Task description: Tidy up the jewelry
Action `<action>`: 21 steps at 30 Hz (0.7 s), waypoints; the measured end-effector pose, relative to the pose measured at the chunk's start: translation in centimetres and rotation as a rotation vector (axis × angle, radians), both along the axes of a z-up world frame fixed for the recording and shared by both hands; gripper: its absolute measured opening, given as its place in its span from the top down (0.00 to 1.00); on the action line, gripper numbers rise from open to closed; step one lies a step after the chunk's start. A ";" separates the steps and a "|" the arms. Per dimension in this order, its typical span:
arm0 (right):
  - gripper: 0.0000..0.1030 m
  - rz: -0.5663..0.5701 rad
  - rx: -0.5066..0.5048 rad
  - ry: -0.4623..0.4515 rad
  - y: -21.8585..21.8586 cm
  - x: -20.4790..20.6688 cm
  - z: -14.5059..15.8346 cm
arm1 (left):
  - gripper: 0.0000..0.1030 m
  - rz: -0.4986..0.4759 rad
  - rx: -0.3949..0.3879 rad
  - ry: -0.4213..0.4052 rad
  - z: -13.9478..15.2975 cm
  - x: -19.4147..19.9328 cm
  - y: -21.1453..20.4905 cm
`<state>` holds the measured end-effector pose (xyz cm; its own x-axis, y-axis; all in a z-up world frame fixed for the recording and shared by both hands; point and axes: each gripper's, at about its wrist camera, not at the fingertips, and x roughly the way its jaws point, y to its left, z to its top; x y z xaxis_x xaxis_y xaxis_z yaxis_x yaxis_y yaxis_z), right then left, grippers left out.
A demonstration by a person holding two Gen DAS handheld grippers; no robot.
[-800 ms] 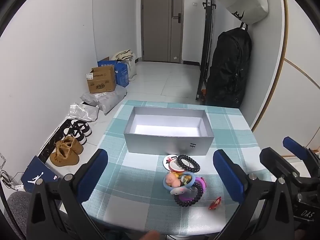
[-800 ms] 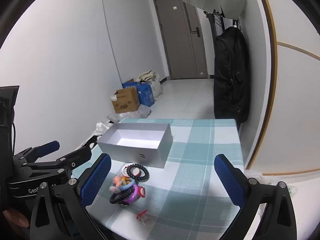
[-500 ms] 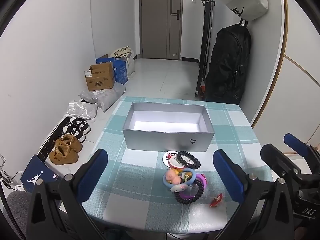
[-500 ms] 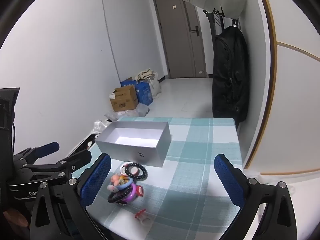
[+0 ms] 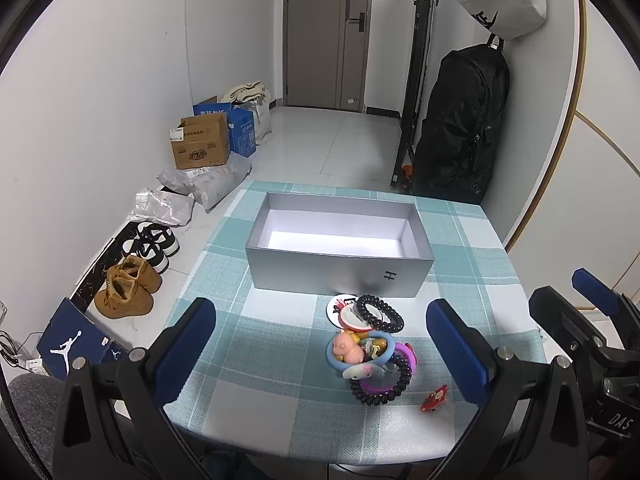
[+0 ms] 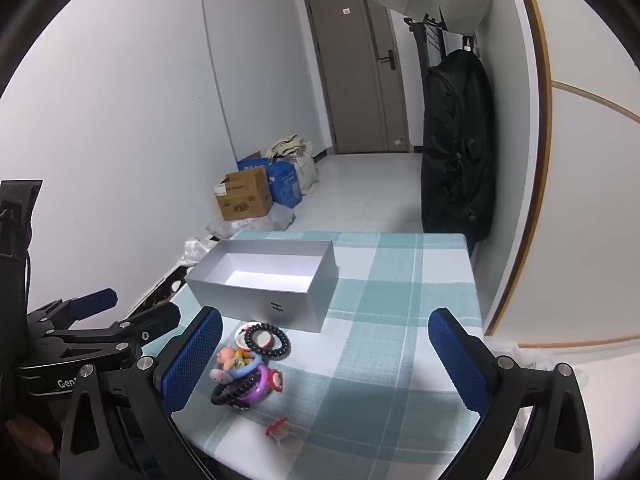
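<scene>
Looking through the left wrist view, we see our left gripper (image 5: 320,340) spread wide and empty, jewelry pile (image 5: 370,350) lower centre, grey box (image 5: 340,256) just above it, through the right wrist view, right gripper (image 6: 326,358) equally wide, holding nothing, pile lower left on the checked tablecloth (image 6: 400,320).

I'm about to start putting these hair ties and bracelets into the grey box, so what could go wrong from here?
1. The pile is tangled: lifting one black coil hair tie could drag its neighbours along.
2. The small red clip lies near the table's front edge; a nudge might knock it off.
3. The grey box looks light, so a bump from the left gripper or right gripper could slide it.
</scene>
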<state>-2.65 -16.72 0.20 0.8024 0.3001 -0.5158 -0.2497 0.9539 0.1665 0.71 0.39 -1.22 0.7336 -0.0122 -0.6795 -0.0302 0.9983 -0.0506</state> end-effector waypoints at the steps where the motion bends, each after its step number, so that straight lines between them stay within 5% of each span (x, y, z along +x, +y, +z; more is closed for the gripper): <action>1: 0.00 -0.001 0.001 -0.003 -0.1 -0.1 0.1 | 0.01 0.000 -0.001 0.001 -0.1 0.0 0.0; 21: 0.00 0.010 0.012 0.013 0.0 0.2 -0.2 | 0.01 0.005 0.001 0.011 -0.2 -0.1 0.2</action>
<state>-2.41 -16.70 0.02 0.7927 0.3144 -0.5223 -0.2569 0.9492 0.1816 0.57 0.60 -1.47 0.7262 -0.0084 -0.6874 -0.0354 0.9981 -0.0496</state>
